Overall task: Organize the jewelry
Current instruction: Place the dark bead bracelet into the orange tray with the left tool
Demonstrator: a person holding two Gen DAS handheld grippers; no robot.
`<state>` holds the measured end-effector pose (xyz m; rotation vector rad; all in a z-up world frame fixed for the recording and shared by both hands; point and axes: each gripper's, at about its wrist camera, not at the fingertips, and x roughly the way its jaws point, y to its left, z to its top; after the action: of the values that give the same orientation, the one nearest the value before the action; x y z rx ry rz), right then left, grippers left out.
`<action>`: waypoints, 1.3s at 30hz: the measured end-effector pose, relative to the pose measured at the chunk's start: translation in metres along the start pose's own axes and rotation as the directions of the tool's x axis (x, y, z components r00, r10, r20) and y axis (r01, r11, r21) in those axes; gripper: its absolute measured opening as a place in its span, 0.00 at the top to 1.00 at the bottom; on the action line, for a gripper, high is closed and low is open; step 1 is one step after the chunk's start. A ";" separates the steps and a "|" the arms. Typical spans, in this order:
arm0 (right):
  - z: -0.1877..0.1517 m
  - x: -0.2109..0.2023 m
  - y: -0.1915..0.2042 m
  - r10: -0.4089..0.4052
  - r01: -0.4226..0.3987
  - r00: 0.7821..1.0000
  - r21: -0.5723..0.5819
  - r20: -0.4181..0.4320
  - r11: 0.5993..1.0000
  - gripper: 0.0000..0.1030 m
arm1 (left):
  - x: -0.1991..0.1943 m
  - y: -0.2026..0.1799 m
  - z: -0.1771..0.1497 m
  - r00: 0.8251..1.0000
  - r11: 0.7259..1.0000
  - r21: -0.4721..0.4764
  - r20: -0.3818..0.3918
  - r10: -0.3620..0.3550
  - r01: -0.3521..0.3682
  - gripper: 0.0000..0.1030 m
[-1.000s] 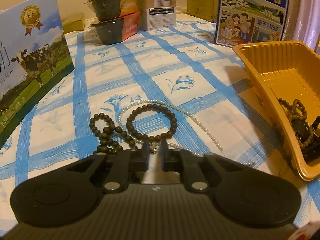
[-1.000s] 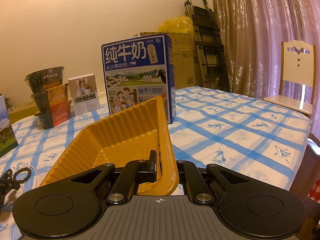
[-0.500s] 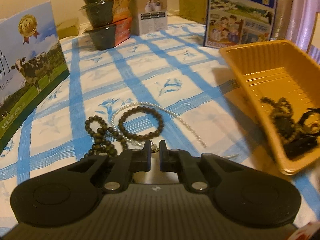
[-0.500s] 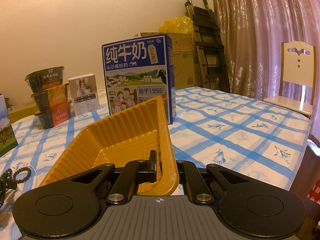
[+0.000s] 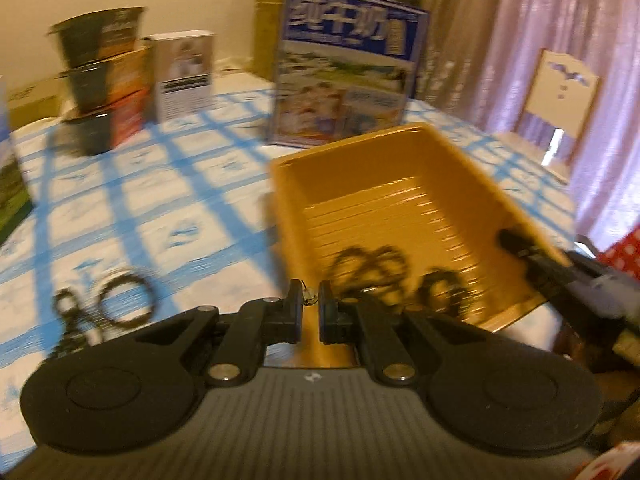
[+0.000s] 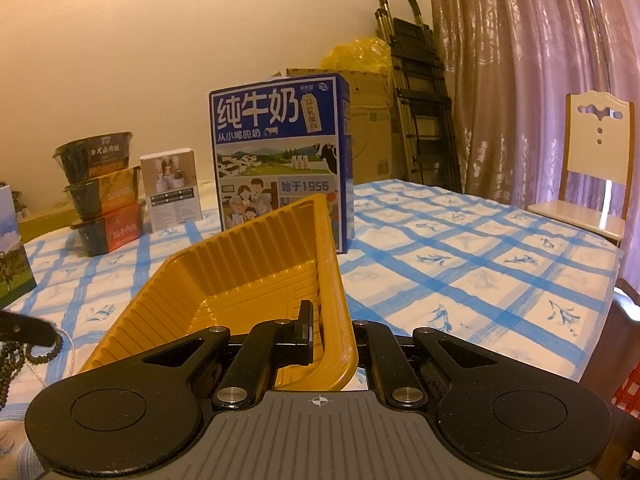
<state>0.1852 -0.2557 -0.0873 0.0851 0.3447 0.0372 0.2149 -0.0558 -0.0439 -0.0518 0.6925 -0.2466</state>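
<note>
Both grippers busy: right gripper (image 6: 330,332) clamps tray (image 6: 256,264) rim; left gripper (image 5: 309,312) pinches clasp (image 5: 309,299).

Dark wooden bead bracelets (image 5: 394,270) lay bunched inside the ribbed yellow plastic tray (image 5: 404,168); other dark beaded loops (image 5: 120,300) lay left of it.

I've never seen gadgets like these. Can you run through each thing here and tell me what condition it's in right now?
left gripper: shut on a small clear clasp, at the tray's near edge.
right gripper: shut on the tray's wall.
yellow tray: tilted, held up on one side.
dark bead strands: lying inside the tray, blurred.
dark bead bracelets: lying on the tablecloth.
blue milk carton: standing upright.
</note>
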 end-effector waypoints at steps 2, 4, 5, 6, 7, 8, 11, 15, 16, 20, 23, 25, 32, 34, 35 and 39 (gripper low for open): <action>0.000 0.000 0.000 0.001 -0.001 1.000 0.004 -0.002 1.000 0.93 | 0.007 -0.011 0.003 1.000 1.000 0.002 -0.005 -0.024 0.025 0.94; 0.001 0.000 0.001 0.002 -0.002 1.000 0.004 0.000 1.000 0.93 | 0.017 -0.021 0.006 0.999 0.999 0.004 -0.011 -0.052 0.052 0.94; 0.001 0.000 0.001 0.002 -0.002 1.000 0.003 0.000 1.000 0.93 | 0.022 -0.026 0.007 0.998 0.998 0.004 -0.017 -0.060 0.060 0.94; 0.001 -0.001 0.001 0.004 -0.004 1.000 0.005 0.001 1.000 0.93 | 0.027 -0.029 0.007 0.997 0.998 0.001 -0.024 -0.070 0.070 0.94; 0.001 -0.001 0.001 0.006 -0.006 1.000 0.006 0.003 1.000 0.93 | 0.031 -0.032 0.008 0.997 0.997 -0.005 -0.029 -0.076 0.076 0.94; 0.001 -0.001 0.001 0.007 -0.007 1.000 0.006 0.004 1.000 0.93 | 0.035 -0.034 0.008 0.996 0.997 -0.008 -0.033 -0.083 0.083 0.94; 0.002 -0.001 0.001 0.008 -0.008 1.000 0.009 0.005 1.000 0.93 | 0.044 -0.037 0.009 0.994 0.995 -0.017 -0.046 -0.094 0.094 0.94; 0.002 -0.001 0.001 0.010 -0.010 1.000 0.009 0.006 1.000 0.93 | 0.055 -0.037 0.007 0.991 0.993 -0.035 -0.074 -0.112 0.110 0.94; 0.002 -0.001 0.001 0.009 -0.009 1.000 0.009 0.005 1.000 0.93 | 0.057 -0.036 0.007 0.990 0.993 -0.040 -0.080 -0.117 0.114 0.94; 0.002 -0.001 0.002 0.009 -0.009 1.000 0.009 0.005 1.000 0.93 | 0.058 -0.033 0.007 0.990 0.991 -0.071 -0.081 -0.118 0.112 0.90; 0.002 -0.001 0.001 0.009 -0.009 1.000 0.008 0.005 1.000 0.93 | 0.052 -0.030 0.008 0.991 0.991 -0.078 -0.069 -0.118 0.113 0.88; 0.002 -0.001 0.001 0.009 -0.009 1.000 0.010 0.005 1.000 0.93 | 0.044 -0.024 0.010 0.992 0.989 -0.098 -0.051 -0.114 0.109 0.88; 0.003 -0.001 0.002 0.009 -0.009 1.000 0.009 0.005 1.000 0.93 | 0.011 0.004 0.010 0.999 0.990 -0.133 -0.006 -0.042 0.041 0.87; 0.002 0.000 0.002 0.008 -0.008 1.000 0.011 0.004 1.000 0.93 | 0.001 0.013 0.008 1.000 0.990 -0.137 -0.001 -0.015 0.015 0.87; 0.003 -0.001 0.002 0.007 -0.007 1.000 0.011 0.003 1.000 0.93 | -0.004 0.018 0.007 1.000 0.991 -0.137 0.001 -0.002 0.002 0.87; 0.003 -0.001 0.002 0.007 -0.007 1.000 0.008 0.004 1.000 0.93 | -0.024 0.035 0.001 0.998 0.989 -0.134 0.000 0.064 -0.064 0.85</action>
<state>0.1857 -0.2538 -0.0840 0.0938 0.3402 0.0421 0.2050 -0.0160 -0.0330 -0.1582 0.7049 -0.1382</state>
